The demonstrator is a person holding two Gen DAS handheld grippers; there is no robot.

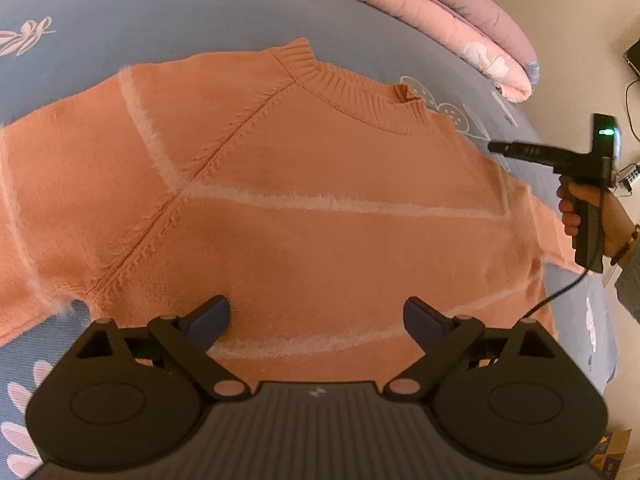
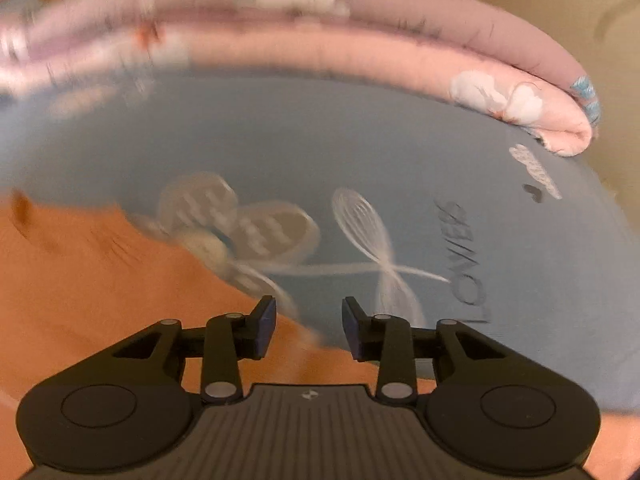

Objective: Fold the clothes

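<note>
Blue bedsheet (image 1: 120,12) with pale flower prints covered the bed, and a rolled pink quilt (image 1: 460,20) lay along its far edge. My orange sweater (image 1: 300,208) was spread flat on the sheet, front up, ribbed collar (image 1: 352,92) toward the quilt, faint white stripes crossing the chest and sleeves. One sleeve ran off to the left of the left wrist view, the other toward my right hand (image 1: 584,216).

My left tongs (image 1: 316,320) hovered over the lower body of the sweater, released and spread wide, with nothing between them. My right tongs (image 2: 308,328) stood partly apart, gripping nothing, over the sweater's edge where orange knit met blue sheet; that view was smeared, so whether the tips touched the fabric I could not tell.

Judgement on handling: soft, fuzzy knit, light and limp, bound to sag and stretch if lifted by one point. It should not slip from the pads, but a thin pinch could catch only the top layer. Best holds looked like the shoulder seam by the collar and the hem directly below it, taken together, so one side folds over in a straight line. The sleeve would want tucking first.
</note>
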